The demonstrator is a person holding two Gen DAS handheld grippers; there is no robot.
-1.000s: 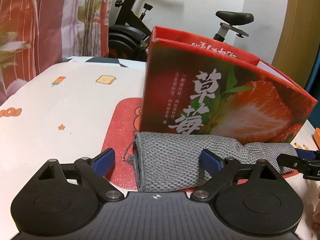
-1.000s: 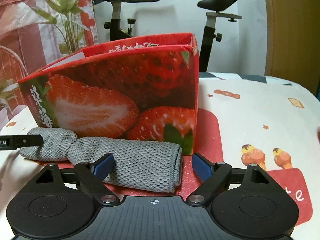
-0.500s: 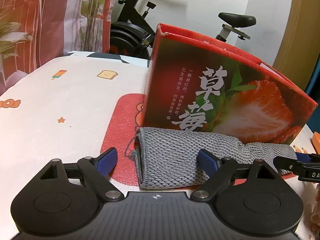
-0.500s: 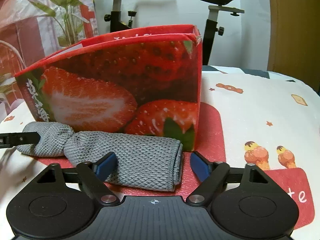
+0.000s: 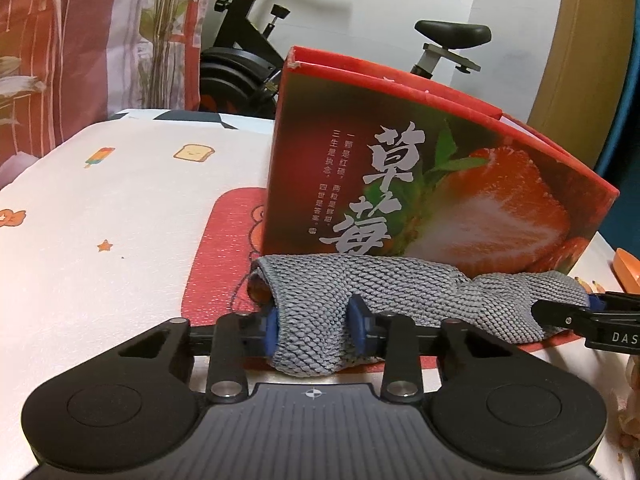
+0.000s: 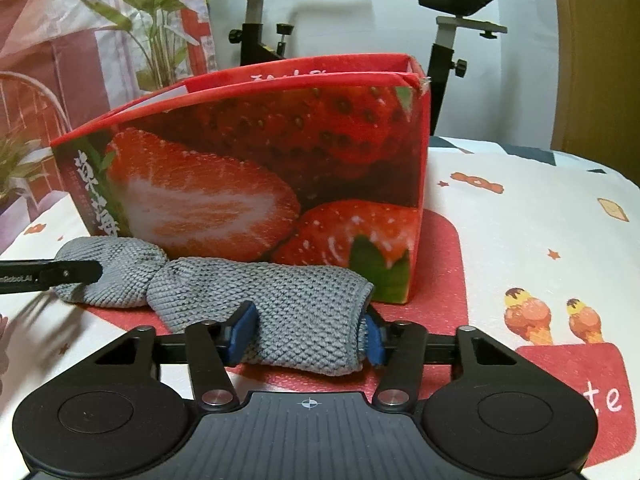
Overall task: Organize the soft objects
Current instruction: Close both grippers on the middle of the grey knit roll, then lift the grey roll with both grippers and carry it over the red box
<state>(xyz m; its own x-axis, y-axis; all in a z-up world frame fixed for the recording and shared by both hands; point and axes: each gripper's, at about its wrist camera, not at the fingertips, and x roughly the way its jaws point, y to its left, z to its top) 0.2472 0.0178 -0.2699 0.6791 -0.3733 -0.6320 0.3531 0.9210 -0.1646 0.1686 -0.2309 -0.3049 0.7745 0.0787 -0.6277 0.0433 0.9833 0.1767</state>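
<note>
- Your left gripper (image 5: 314, 330) is closing on one end of the rolled grey knitted cloth (image 5: 400, 300); the blue fingers (image 5: 357, 322) already dent the fabric from both sides.
- Your right gripper (image 6: 306, 334) is closing on the opposite end of the same cloth (image 6: 280, 304), its fingers (image 6: 242, 330) pressing the roll between them.
- The cloth lies on the counter (image 5: 120, 208), on a red printed patch of its cover, just in front of the open strawberry box (image 5: 420, 192) and touching or nearly touching its front wall.
- The middle of the roll is pinched into a narrow waist, so it will probably sag there when raised.
- Done so far, as far as you can see: both ends are taken in hand and the cloth is gathered into a roll.
- Left to do, by my reading: lift it level and lower it over the rim into the box (image 6: 280, 152), then let go.
- The inside of the box is hidden, so you cannot tell whether other soft things are already stowed.
- No other loose soft item is clearly visible on the counter.
</note>
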